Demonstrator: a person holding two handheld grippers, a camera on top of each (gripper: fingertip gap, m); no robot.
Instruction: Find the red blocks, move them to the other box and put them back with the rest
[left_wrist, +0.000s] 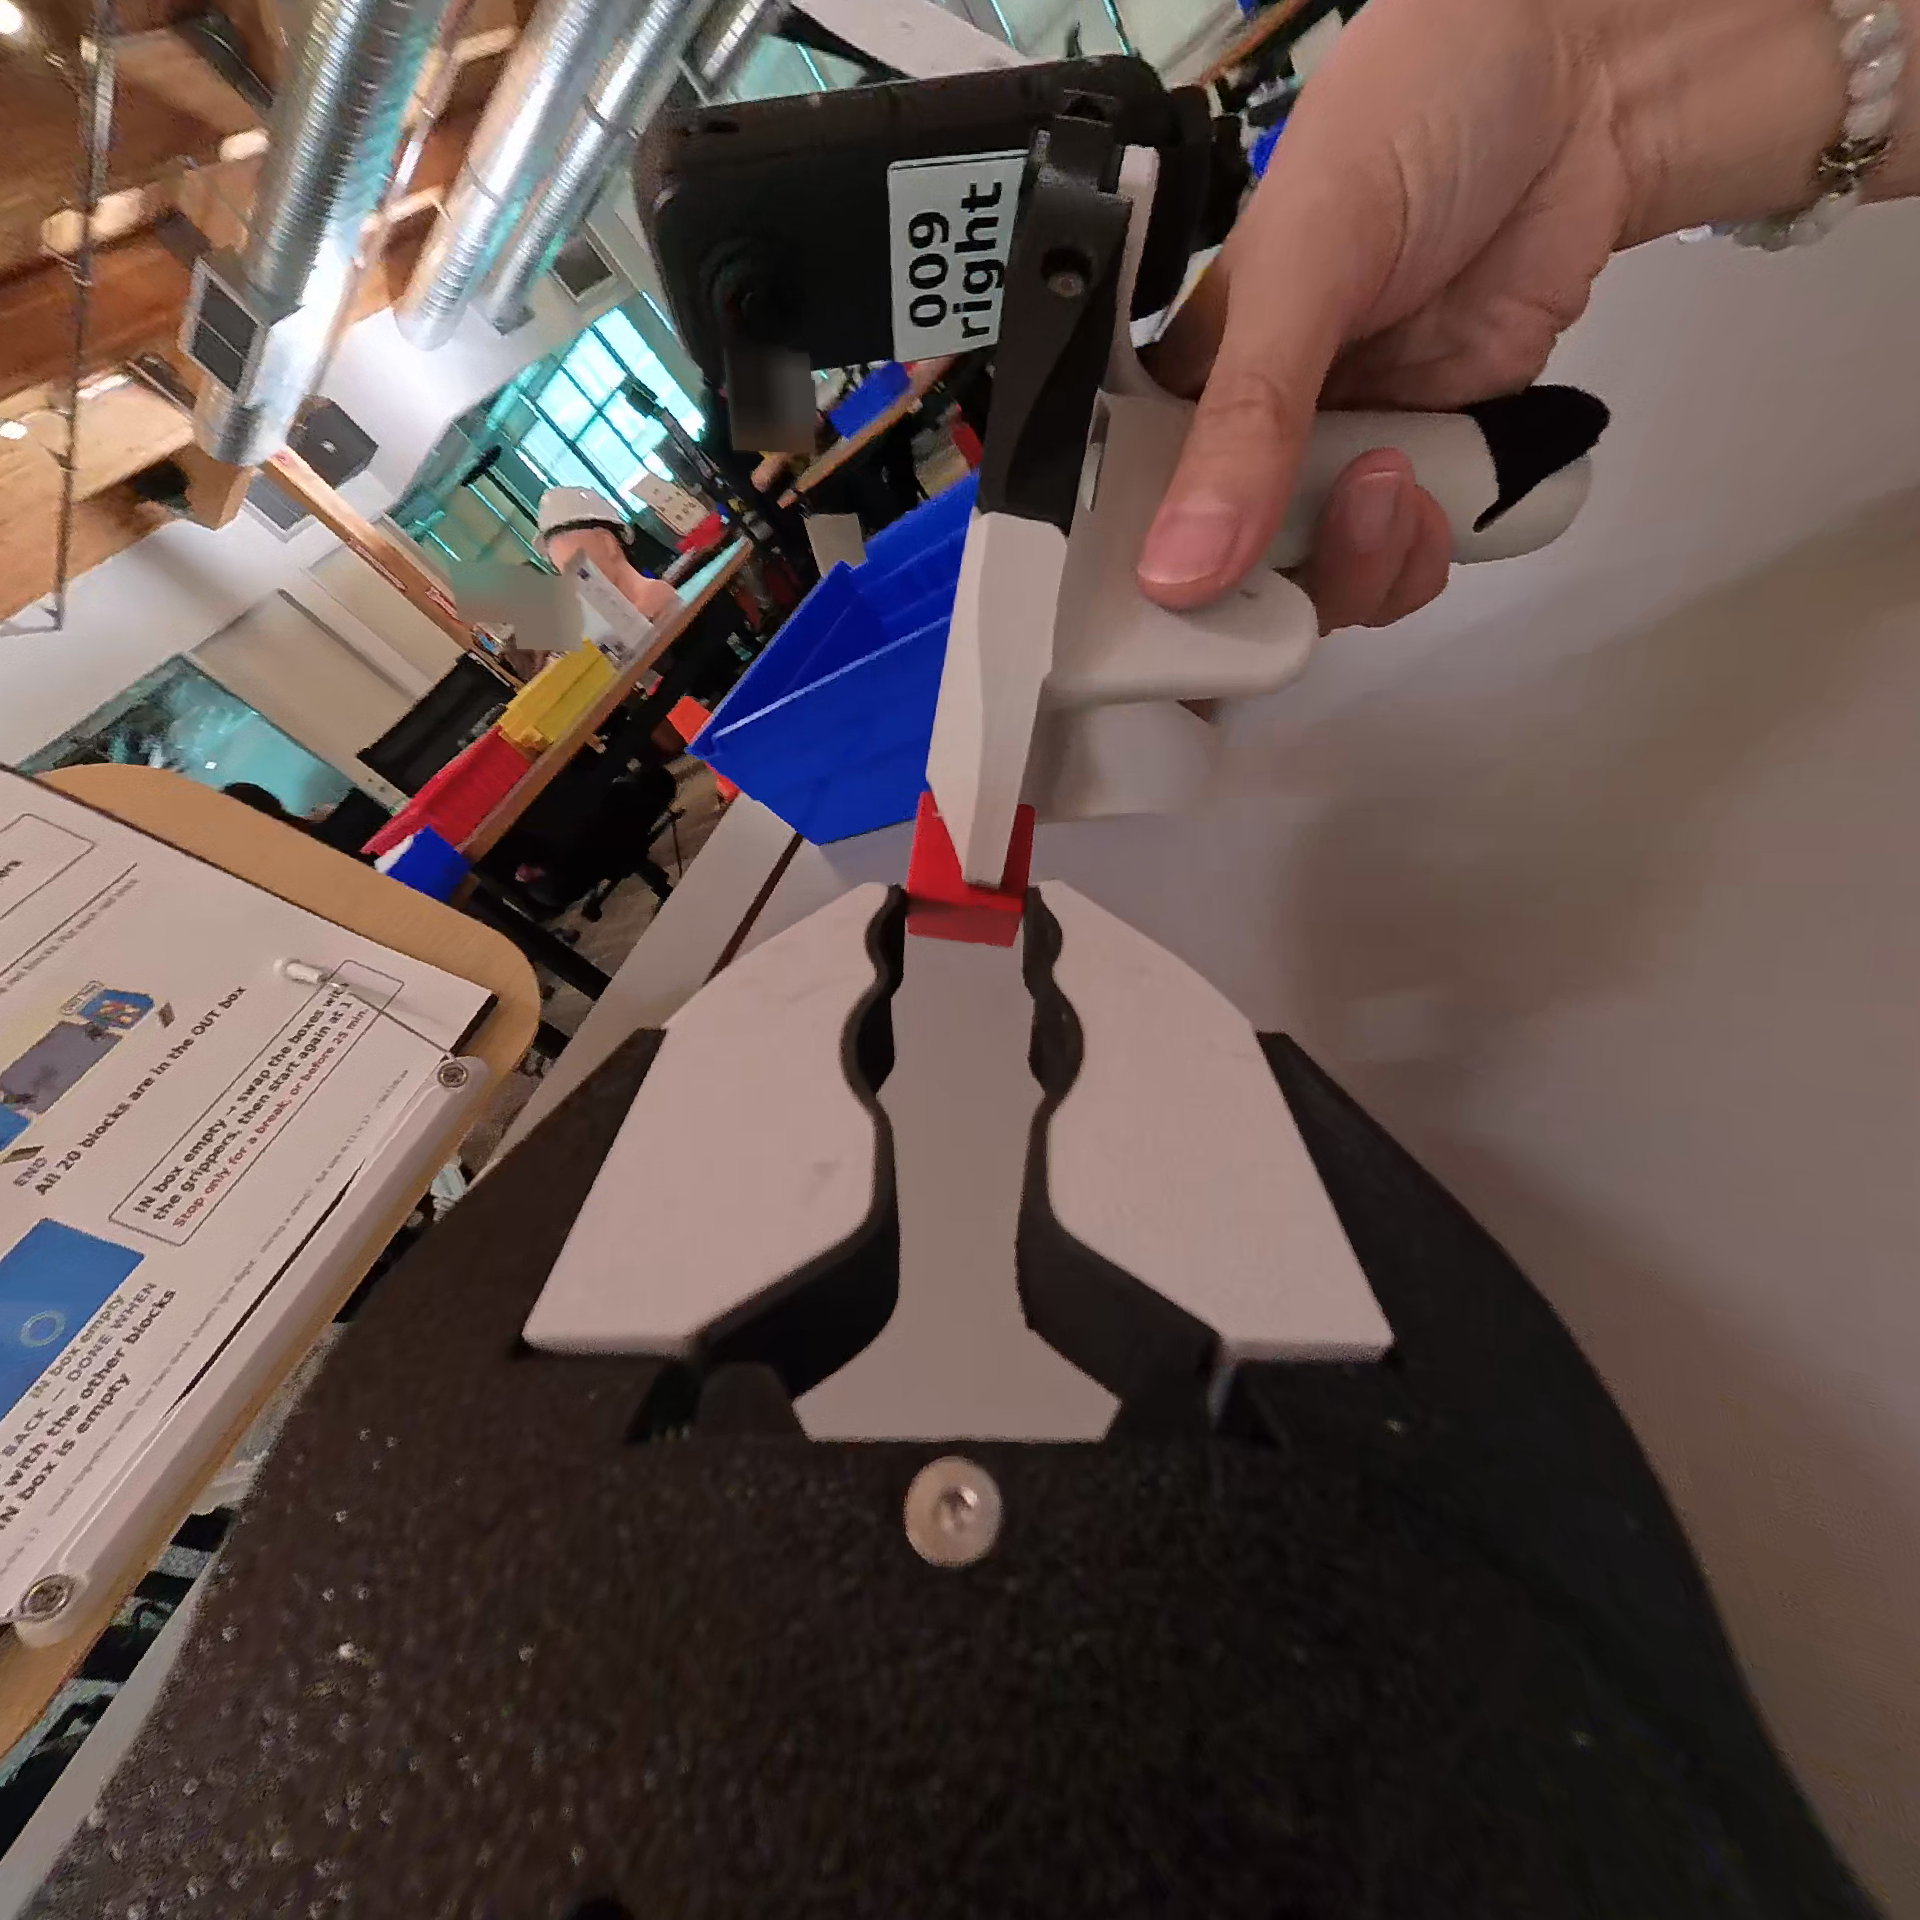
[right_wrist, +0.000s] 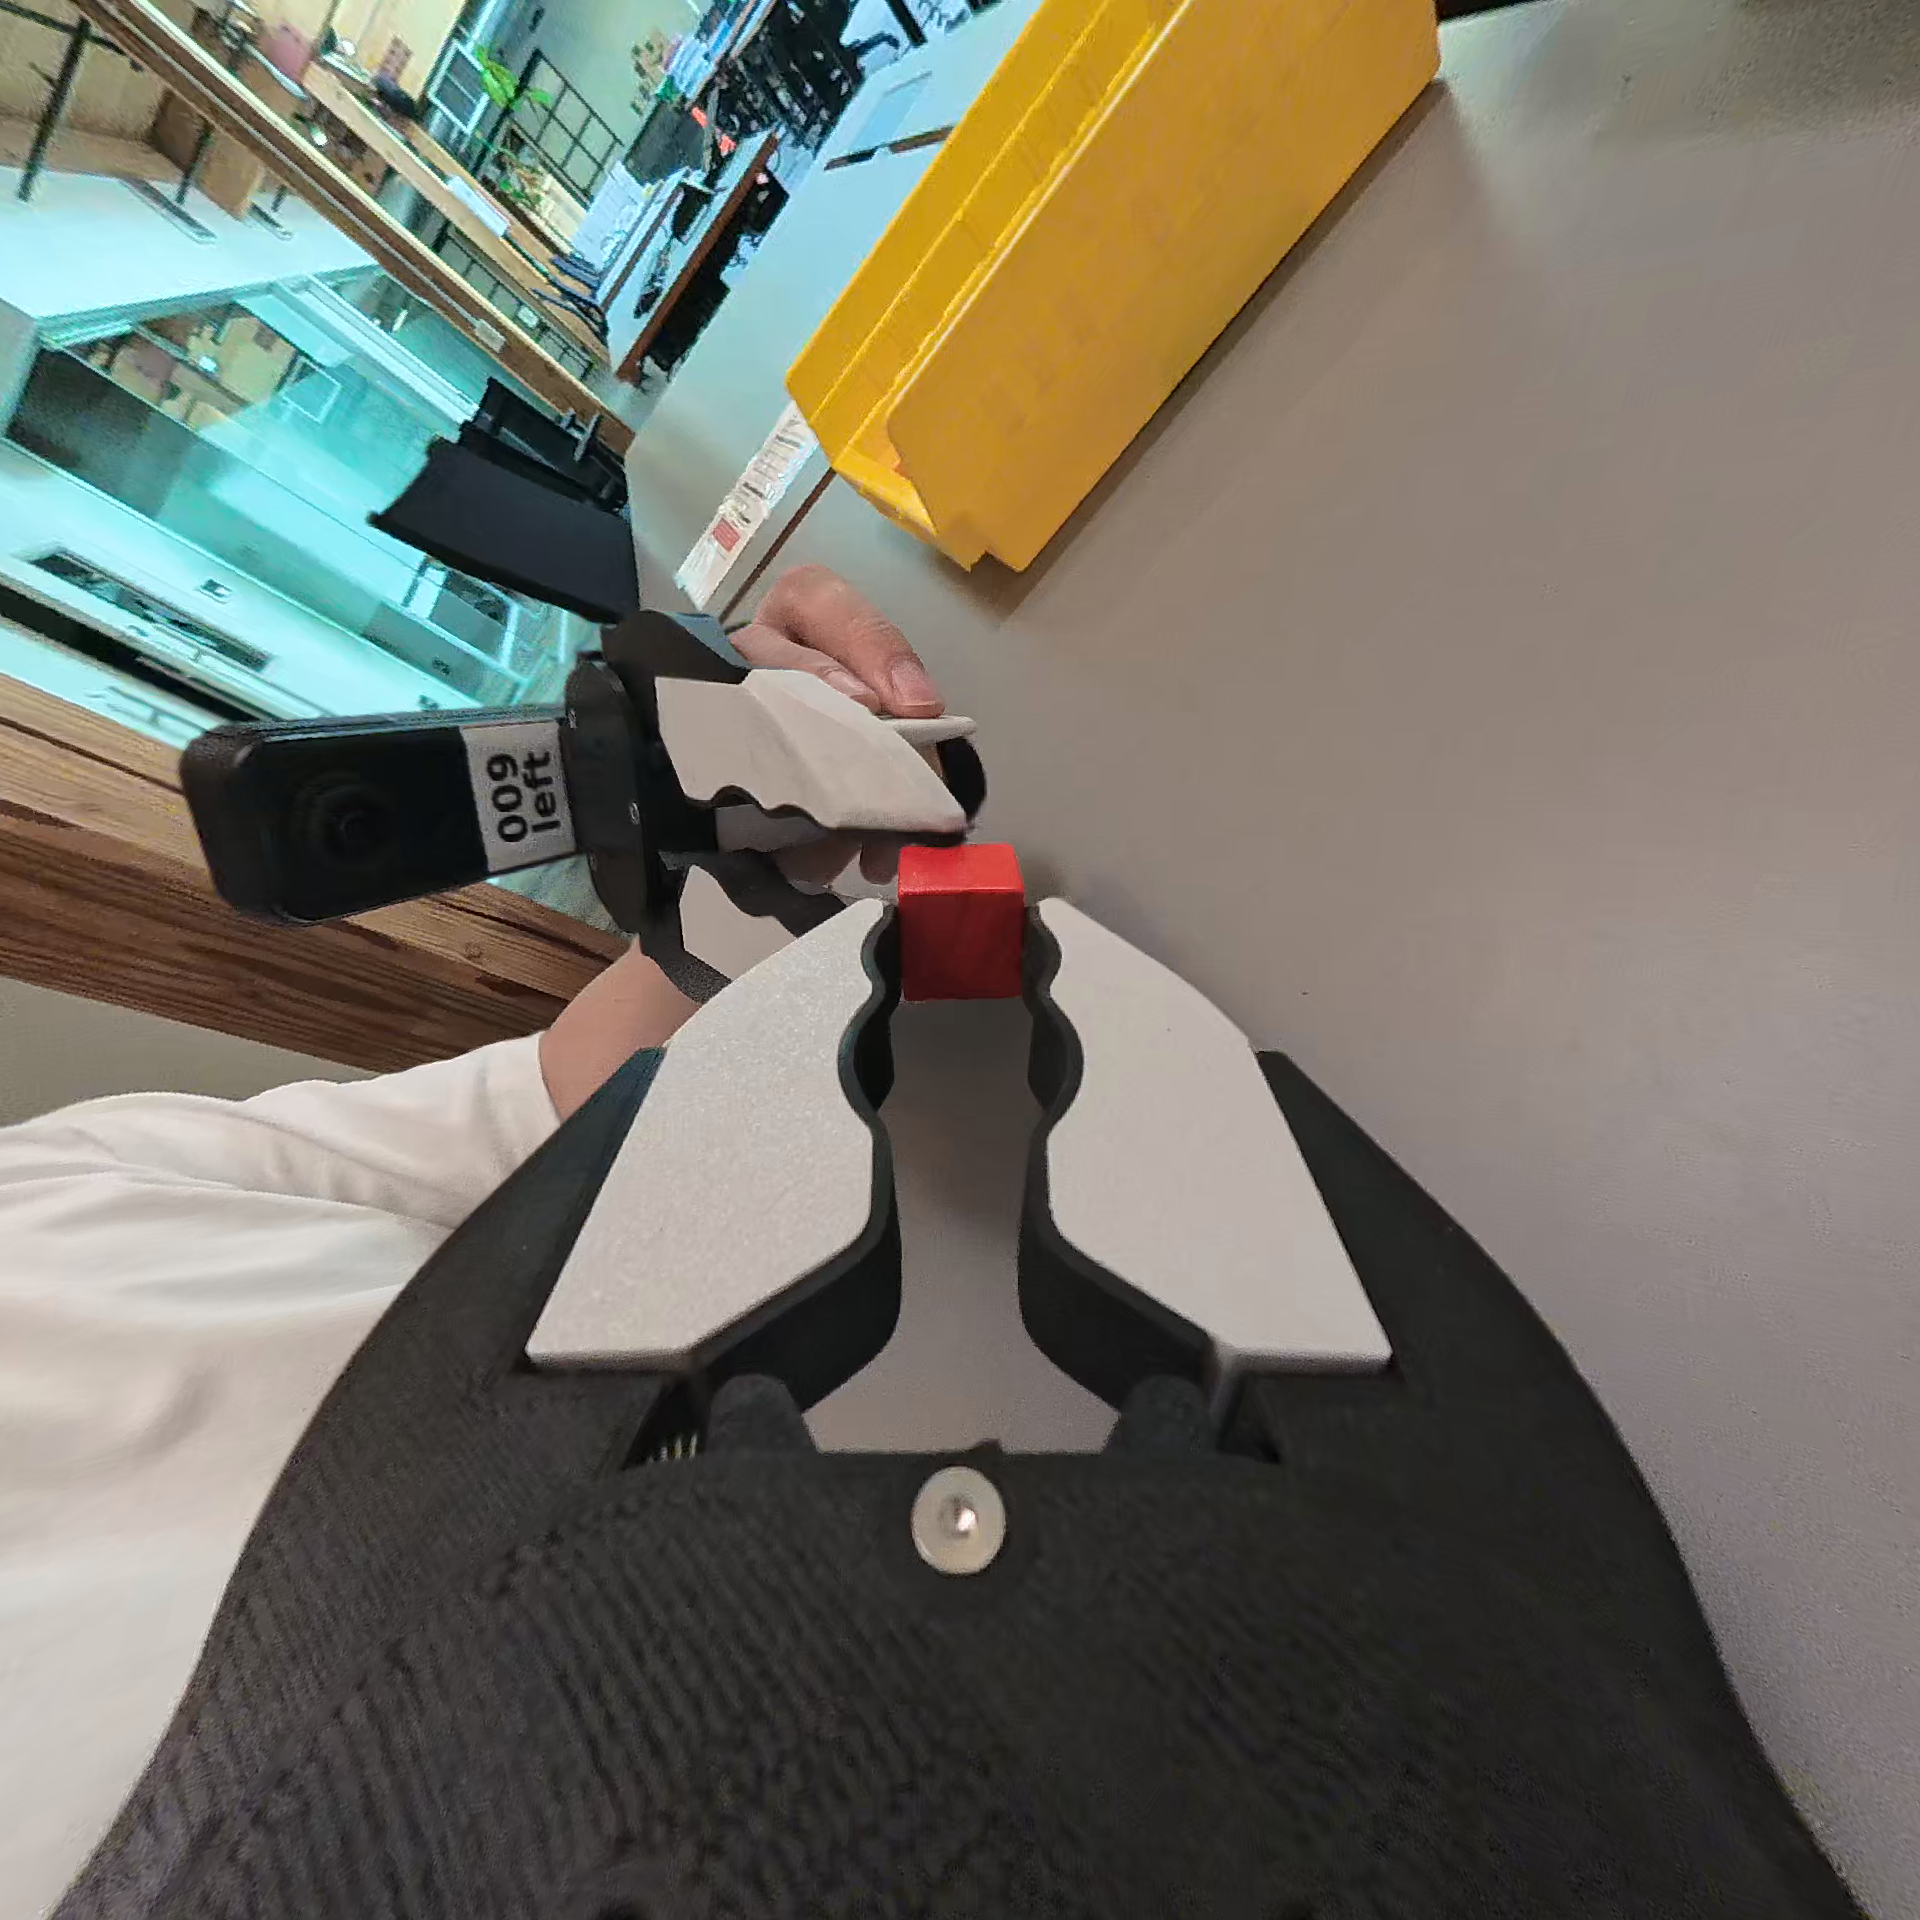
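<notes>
Both grippers, left gripper (left_wrist: 961, 909) and right gripper (right_wrist: 961, 925), clamp one red block (right_wrist: 959, 923), its far side seemingly hidden

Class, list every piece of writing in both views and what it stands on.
White sticker on black camera, left wrist view: legible, not quoted.
White label on other black camera, right wrist view: legible, not quoted.
White instruction sheet on wooden board: legible, not quoted.
</notes>
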